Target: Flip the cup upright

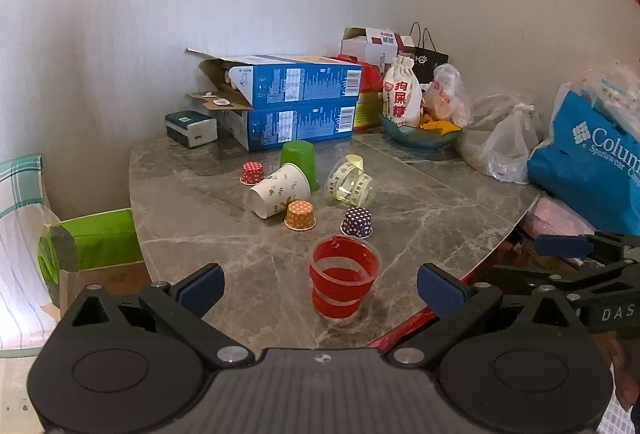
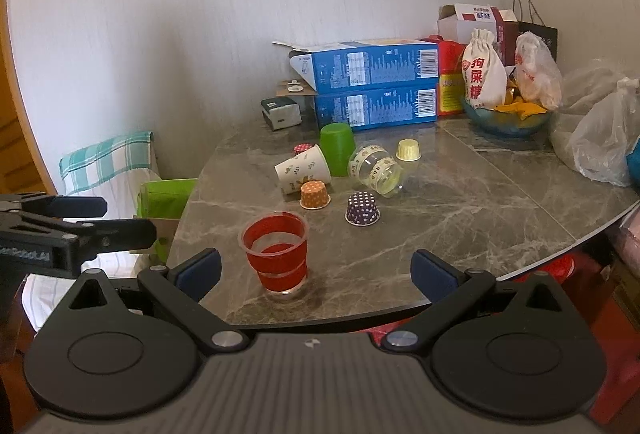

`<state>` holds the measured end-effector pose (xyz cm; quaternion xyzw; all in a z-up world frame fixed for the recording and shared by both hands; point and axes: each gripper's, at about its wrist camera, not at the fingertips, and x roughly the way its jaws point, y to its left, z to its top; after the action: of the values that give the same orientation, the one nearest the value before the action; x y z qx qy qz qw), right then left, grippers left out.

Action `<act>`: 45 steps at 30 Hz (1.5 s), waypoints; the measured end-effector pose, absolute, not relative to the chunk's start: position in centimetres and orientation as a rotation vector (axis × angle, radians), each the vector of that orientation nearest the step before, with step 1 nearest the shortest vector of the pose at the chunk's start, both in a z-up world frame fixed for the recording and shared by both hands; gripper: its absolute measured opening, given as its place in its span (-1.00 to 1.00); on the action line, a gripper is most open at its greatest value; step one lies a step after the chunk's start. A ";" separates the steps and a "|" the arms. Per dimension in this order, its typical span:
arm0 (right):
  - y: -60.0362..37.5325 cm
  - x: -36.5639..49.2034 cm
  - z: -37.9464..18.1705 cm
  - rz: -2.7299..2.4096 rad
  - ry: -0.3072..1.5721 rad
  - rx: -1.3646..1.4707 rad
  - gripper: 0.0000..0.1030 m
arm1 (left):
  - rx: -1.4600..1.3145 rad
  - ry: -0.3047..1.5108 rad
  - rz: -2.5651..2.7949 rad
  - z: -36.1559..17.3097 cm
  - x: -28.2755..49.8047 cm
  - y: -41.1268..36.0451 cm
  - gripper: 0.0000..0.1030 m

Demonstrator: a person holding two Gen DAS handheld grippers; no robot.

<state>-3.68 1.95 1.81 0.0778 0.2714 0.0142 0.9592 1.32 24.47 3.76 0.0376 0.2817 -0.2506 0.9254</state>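
A red translucent cup (image 1: 343,277) stands upright near the table's front edge; it also shows in the right wrist view (image 2: 277,250). Behind it a white paper cup (image 1: 278,194) and a clear cup (image 1: 350,185) lie on their sides, and a green cup (image 1: 300,161) stands upside down. Small orange (image 1: 300,215), purple dotted (image 1: 357,222) and red dotted (image 1: 252,172) cups sit mouth down. My left gripper (image 1: 320,288) is open, its fingers either side of the red cup and short of it. My right gripper (image 2: 316,270) is open and empty, with the red cup near its left finger.
Two stacked blue boxes (image 1: 296,101) stand at the back of the marble table (image 1: 420,234). A bowl with bags (image 1: 420,129), plastic bags (image 1: 508,145) and a blue Columbia bag (image 1: 592,161) crowd the right side. A chair with a green bag (image 1: 96,238) stands at the left.
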 end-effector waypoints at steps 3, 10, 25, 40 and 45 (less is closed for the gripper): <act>1.8 -3.4 1.6 0.028 0.552 0.164 0.98 | 0.094 0.590 -0.505 3.5 1.5 24.0 1.00; 1.2 -3.2 1.2 0.032 0.568 0.174 0.98 | 0.096 0.598 -0.503 3.3 1.5 23.7 1.00; 1.0 -3.2 1.4 0.030 0.559 0.168 0.98 | 0.102 0.616 -0.485 2.9 1.5 23.5 1.00; 1.0 -3.2 1.3 0.031 0.562 0.168 0.98 | 0.096 0.614 -0.479 2.8 1.3 23.4 1.00; 1.0 -3.3 1.3 0.026 0.553 0.166 0.98 | 0.106 0.607 -0.489 2.9 1.0 23.0 1.00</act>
<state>-3.33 1.02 1.34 0.0819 0.2725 0.0128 0.9586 1.03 23.01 2.93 0.0518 0.2959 -0.2381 0.9236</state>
